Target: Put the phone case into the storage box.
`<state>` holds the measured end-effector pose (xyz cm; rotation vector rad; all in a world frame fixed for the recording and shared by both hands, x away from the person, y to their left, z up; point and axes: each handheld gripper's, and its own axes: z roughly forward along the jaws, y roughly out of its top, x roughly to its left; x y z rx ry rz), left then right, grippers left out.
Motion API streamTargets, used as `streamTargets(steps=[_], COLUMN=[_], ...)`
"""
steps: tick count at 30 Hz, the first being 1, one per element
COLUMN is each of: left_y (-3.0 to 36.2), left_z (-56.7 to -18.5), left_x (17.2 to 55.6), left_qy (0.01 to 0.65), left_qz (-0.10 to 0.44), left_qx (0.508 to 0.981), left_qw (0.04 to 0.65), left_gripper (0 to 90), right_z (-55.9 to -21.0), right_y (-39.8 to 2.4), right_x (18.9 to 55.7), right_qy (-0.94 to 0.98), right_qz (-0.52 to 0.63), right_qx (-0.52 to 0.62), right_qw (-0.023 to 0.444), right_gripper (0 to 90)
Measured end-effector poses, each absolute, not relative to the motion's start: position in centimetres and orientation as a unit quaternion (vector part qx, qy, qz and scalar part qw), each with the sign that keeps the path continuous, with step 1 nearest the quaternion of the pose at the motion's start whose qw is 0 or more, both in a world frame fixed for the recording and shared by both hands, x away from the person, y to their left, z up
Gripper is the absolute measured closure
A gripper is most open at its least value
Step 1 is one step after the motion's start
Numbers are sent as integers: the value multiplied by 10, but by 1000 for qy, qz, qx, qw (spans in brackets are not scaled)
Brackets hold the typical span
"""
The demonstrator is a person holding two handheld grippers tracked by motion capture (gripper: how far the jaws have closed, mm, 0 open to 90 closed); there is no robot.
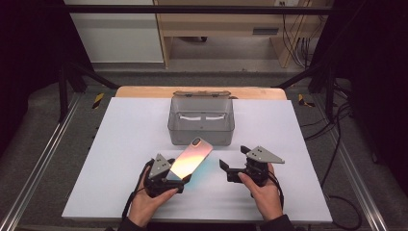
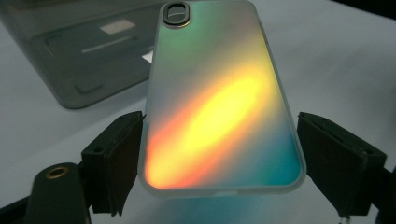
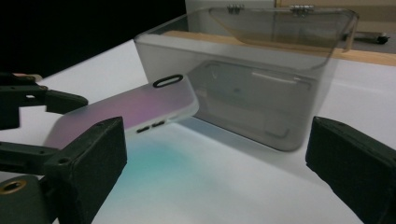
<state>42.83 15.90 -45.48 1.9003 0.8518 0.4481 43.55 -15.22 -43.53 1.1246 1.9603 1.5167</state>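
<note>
White counter [image 1: 120,144]: clear lidded box [image 1: 201,120] mid, toward far edge. Iridescent phone case [image 1: 190,159] just in front of it, lifted, tilted, clamped at its near end by left tool [image 1: 166,185]. Right tool [image 1: 230,171] wide open, empty.

surface: white counter [image 1: 120,144] | resting on it: translucent grey lidded box [image 1: 201,126], at rear centre, lid open
</note>
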Motion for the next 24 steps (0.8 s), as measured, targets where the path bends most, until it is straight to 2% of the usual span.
streamTargets(steps=[9,13,24], left_y=[174,175,179], left_z=[-440,-438,-427], left_x=[423,420,414], left_qy=[338,329,325], left_qz=[201,202,215], left_qx=[757,758,744], left_qw=[522,526,544], left_gripper=[171,172,172], right_z=[-410,-418,-424], right_y=[-109,-98,-88], right_x=[442,446,447], right_qy=[713,703,700], right_qz=[555,560,570], right_qx=[386,410,414], right_qw=[184,154,117], right_gripper=[63,74,85])
